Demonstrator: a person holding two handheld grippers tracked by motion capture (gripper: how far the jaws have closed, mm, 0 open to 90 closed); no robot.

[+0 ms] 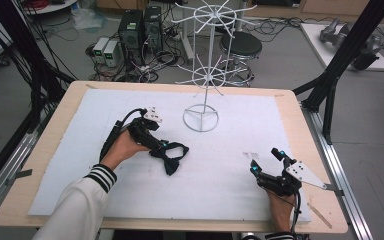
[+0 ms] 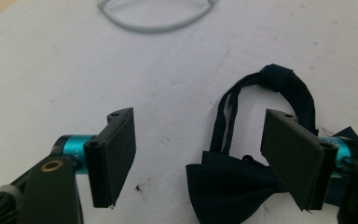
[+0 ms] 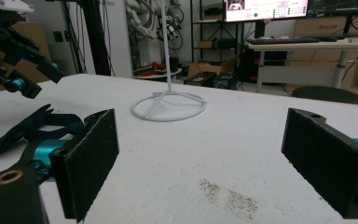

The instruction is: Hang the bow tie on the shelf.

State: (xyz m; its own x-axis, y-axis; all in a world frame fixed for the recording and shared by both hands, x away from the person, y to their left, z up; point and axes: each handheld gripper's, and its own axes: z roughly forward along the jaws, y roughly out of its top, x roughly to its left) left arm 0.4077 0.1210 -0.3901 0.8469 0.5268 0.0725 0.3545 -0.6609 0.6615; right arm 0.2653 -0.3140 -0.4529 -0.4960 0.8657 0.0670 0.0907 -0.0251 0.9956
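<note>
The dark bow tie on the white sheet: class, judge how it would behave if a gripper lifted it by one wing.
The bow tie is thin fabric lying flat, so it would probably droop from the grip. Its neck strap forms a loose loop that would likely dangle and swing. It looks light and unlikely to slip between the open left gripper's flat jaws.

The wooden table (image 1: 290, 102) carries a white sheet (image 1: 105, 105) and stands on a grey floor (image 1: 370, 125). Beyond it are two computer towers (image 1: 141, 27), a black stool (image 1: 240, 47) and loose cables (image 1: 150, 62). The right gripper view shows a desk (image 3: 307, 45) and lit monitors (image 3: 265, 9).
</note>
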